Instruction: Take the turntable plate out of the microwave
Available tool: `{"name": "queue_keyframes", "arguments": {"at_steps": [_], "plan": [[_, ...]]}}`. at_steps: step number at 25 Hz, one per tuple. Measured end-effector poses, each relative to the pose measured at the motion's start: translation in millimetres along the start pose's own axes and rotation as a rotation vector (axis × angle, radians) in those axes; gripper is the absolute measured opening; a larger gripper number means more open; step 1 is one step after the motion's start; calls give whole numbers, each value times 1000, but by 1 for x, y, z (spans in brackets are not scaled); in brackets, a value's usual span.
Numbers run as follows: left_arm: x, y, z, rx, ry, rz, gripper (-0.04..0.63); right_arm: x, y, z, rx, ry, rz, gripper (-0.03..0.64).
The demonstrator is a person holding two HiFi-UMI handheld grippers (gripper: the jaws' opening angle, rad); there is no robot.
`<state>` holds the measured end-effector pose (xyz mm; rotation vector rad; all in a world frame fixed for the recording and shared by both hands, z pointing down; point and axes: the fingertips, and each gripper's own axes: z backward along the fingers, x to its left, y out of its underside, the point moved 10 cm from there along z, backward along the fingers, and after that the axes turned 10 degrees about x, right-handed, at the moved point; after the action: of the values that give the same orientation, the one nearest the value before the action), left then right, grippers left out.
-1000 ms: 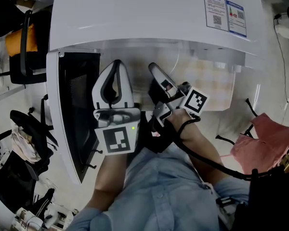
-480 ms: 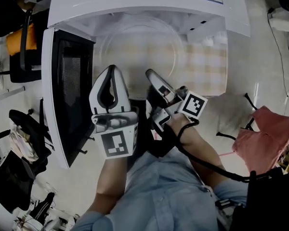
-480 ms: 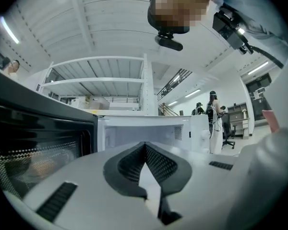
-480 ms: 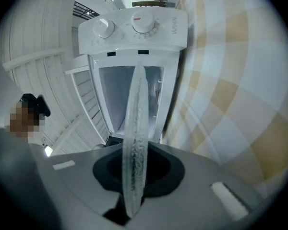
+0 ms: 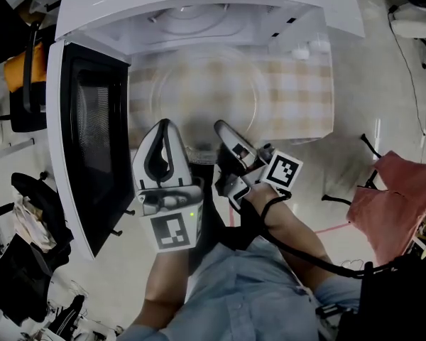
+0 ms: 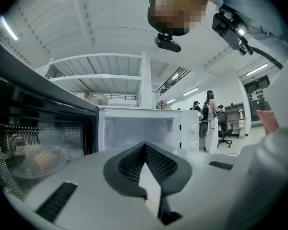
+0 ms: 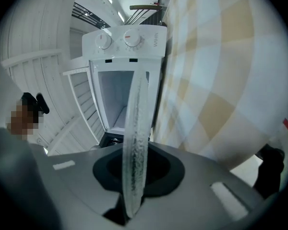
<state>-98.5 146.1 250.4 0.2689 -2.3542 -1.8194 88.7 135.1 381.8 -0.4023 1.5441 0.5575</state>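
The right gripper (image 5: 222, 128) has its jaws clenched on the near rim of the turntable plate (image 5: 209, 94). Since a second ago it has drawn back from the microwave (image 5: 199, 6). Then the glass was barely visible under the oven's top edge; now the whole disc hangs in front of the open cavity, over the checked cloth of the table (image 5: 298, 98). The left gripper (image 5: 167, 123) has come back alongside. Its tip is just beside the plate's near-left rim, and I cannot tell whether they touch.

In the right gripper view the jaws (image 7: 134, 176) stand slightly apart, pinching the plate (image 7: 137, 128) edge-on. The glass runs straight out from them toward the microwave (image 7: 120, 40) and parallel to the cloth (image 7: 216, 80). So the plate lies flat and level, face up. Being round, it has no long axis.

In the left gripper view the jaws (image 6: 145, 145) meet at their tips with nothing seen between them.

The door (image 5: 85, 133) stands open at the left.
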Motion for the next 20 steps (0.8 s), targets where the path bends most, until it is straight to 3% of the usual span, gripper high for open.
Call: {"name": "queue_keyframes", "arguments": {"at_steps": [6,20], "plan": [[-1,5,-4,0,16,-2,8,-5,-3,1,-15,12,-2,27],[4,2,-6,4,-2,2,8,-3,-7,-5,15,146,-85,29]]}}
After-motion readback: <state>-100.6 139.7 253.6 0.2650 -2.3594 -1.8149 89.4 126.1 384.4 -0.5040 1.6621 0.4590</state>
